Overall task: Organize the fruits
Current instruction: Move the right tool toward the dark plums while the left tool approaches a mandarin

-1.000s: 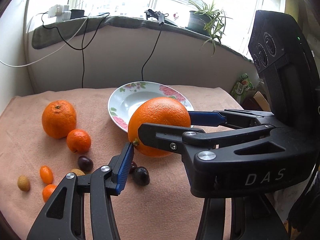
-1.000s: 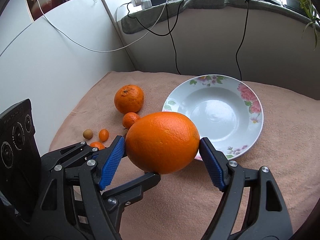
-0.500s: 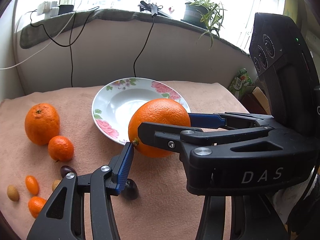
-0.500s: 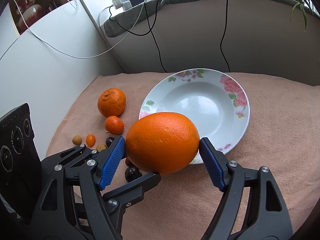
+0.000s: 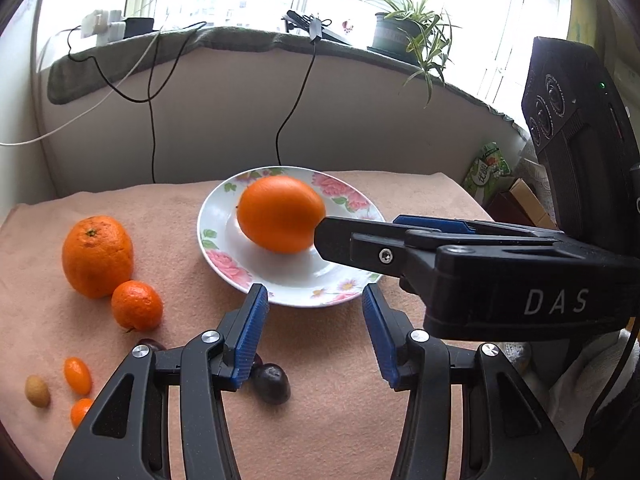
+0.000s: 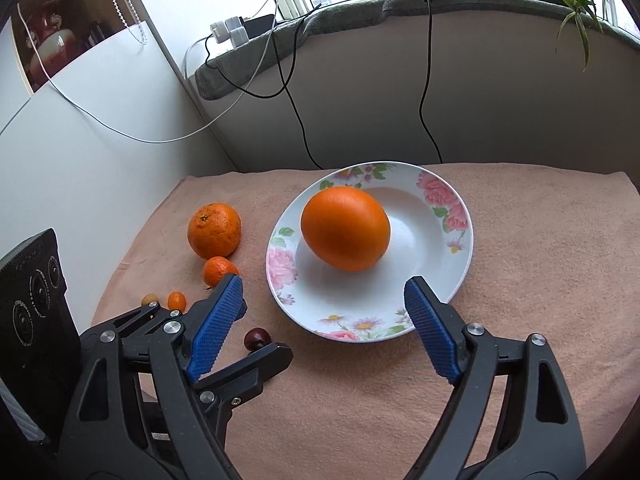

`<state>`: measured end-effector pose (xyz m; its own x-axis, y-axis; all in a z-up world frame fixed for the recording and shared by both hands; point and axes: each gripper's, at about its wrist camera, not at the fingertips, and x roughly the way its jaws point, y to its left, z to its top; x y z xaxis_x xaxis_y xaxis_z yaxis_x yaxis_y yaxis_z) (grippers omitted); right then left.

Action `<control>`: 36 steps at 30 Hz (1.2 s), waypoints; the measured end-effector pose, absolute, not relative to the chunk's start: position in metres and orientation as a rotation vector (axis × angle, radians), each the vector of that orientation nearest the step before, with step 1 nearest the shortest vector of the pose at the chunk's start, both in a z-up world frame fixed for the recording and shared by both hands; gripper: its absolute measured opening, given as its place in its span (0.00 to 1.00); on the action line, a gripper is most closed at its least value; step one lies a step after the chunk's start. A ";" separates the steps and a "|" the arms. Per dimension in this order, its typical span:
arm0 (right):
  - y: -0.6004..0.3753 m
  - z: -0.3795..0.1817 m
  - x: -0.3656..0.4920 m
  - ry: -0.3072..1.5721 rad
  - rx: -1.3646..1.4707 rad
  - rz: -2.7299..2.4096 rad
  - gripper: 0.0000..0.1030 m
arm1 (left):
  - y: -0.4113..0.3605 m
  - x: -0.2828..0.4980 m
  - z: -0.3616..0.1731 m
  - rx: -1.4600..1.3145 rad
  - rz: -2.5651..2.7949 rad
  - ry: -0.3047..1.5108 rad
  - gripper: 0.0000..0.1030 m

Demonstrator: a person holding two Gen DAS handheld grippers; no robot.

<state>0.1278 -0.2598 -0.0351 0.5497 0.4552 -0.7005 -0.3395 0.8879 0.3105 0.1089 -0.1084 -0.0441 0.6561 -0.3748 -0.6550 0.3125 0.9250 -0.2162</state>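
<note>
Tongs on our right (image 6: 324,316) stand spread and empty at lower frame; the orange (image 6: 346,228) sits in the plate (image 6: 460,256). Our left tongs (image 5: 316,332) seem spread too.

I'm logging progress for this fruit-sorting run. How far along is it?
Done: one large orange lies in the floral plate. In hand: nothing; the right gripper and left gripper are open. Left: the bumpy orange, mandarin, kumquats and dark fruit on the cloth.
</note>
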 end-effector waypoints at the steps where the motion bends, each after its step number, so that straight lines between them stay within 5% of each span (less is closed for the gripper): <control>1: -0.260 -0.033 0.126 0.862 0.134 0.466 0.83 | -0.108 0.108 -0.044 -0.087 -0.389 0.761 0.47; 17: -0.270 -0.025 0.095 0.772 0.117 0.413 0.83 | -0.076 0.081 -0.047 -0.098 -0.324 0.757 0.47; 19: -0.271 -0.024 0.092 0.761 0.126 0.418 0.83 | -0.069 0.077 -0.046 -0.112 -0.307 0.755 0.51; 21: -0.272 -0.023 0.089 0.760 0.132 0.425 0.83 | -0.062 0.072 -0.044 -0.123 -0.291 0.742 0.66; 36: -0.249 -0.033 0.068 0.783 -0.008 0.436 0.88 | 0.000 0.034 -0.052 -0.151 -0.108 0.746 0.67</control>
<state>0.0678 -0.2494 -0.0331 0.6247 0.3772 -0.6837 -0.3829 0.9111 0.1527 0.0339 -0.0004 -0.0525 0.7296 -0.1511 -0.6670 0.0436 0.9836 -0.1752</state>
